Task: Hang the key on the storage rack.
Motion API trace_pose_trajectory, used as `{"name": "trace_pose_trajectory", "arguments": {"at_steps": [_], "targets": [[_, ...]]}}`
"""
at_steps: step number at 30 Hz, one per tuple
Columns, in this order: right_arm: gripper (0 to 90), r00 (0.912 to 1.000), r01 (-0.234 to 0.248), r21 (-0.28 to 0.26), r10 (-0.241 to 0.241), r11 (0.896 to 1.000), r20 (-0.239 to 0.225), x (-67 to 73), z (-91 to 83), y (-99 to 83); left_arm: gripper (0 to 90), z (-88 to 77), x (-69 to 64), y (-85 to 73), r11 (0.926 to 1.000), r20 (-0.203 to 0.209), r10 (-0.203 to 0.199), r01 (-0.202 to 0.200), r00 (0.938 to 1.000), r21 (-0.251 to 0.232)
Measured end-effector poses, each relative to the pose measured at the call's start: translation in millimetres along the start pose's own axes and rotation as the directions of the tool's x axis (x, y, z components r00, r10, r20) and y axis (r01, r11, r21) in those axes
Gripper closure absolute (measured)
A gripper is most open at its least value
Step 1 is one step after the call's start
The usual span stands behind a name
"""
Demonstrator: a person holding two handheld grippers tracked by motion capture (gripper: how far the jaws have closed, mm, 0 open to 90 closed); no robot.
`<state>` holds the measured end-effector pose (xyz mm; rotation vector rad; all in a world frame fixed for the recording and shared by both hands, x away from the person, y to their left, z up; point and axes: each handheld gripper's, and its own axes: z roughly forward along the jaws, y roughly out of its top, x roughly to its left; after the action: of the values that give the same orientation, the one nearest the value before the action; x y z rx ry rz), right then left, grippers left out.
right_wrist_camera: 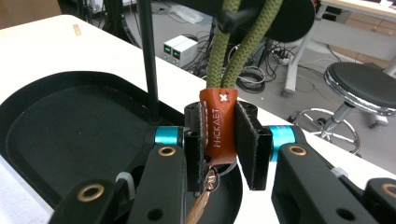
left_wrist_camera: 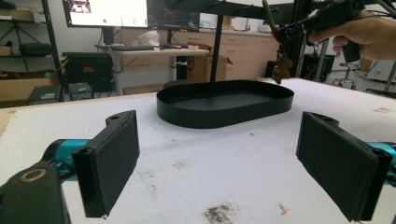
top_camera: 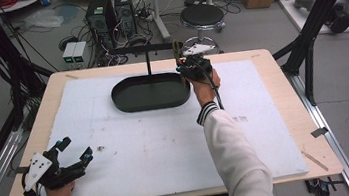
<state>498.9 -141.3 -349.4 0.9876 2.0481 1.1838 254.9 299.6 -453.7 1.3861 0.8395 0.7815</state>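
A black oval tray point(top_camera: 152, 105) lies at the far middle of the white mat, with a thin T-shaped stand point(top_camera: 148, 63) rising from it. My right gripper point(top_camera: 189, 66) is at the right end of the stand's bar. In the right gripper view the right gripper point(right_wrist_camera: 219, 140) is shut on an orange leather keychain tab point(right_wrist_camera: 219, 126). The tab's olive cord loop point(right_wrist_camera: 243, 46) runs up over the bar, and a ring with a brown charm point(right_wrist_camera: 205, 191) hangs below. My left gripper point(top_camera: 76, 147) rests open at the near left, its pads point(left_wrist_camera: 112, 158) wide apart over bare mat.
The white mat point(top_camera: 168, 144) covers most of the wooden table point(top_camera: 281, 80) and has a dark smudge point(top_camera: 100, 148) near the left gripper. Beyond the far edge stand a stool point(top_camera: 202, 16), computer towers point(top_camera: 101, 11) and black frame legs point(top_camera: 314, 25).
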Motion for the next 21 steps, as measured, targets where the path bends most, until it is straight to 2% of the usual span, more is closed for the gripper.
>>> {"name": "trace_pose_trajectory", "arguments": {"at_steps": [11, 17, 19, 20, 21], "targets": [[73.8, 0.9978, -0.063, 0.022, 0.064, 0.998, -0.017, -8.4, 8.4, -7.9, 13.8, 0.0, -0.2, 0.0, 1.0000, 0.001, 0.000, 0.000, 1.0000, -0.002], [72.3, 0.9965, -0.076, 0.020, 0.077, 0.997, -0.032, -11.0, 9.2, -9.1, 13.8, -0.4, -0.3, -0.2, 1.0000, -0.001, 0.003, -0.003, 1.0000, -0.006], [66.9, 0.9960, -0.080, 0.019, 0.081, 0.997, -0.039, -11.3, 9.2, -9.3, 13.8, -0.4, -0.2, -0.1, 1.0000, 0.000, 0.003, -0.003, 1.0000, -0.005], [60.6, 0.9963, -0.077, 0.017, 0.078, 0.997, -0.036, -10.7, 8.7, -9.0, 13.8, -0.4, -0.4, -0.2, 1.0000, -0.002, 0.003, -0.003, 1.0000, -0.009], [48.1, 0.9967, -0.073, 0.001, 0.073, 0.997, -0.038, -10.2, 8.1, -8.3, 13.8, -0.5, -0.3, -0.2, 1.0000, -0.001, 0.002, -0.002, 1.0000, -0.007]]}}
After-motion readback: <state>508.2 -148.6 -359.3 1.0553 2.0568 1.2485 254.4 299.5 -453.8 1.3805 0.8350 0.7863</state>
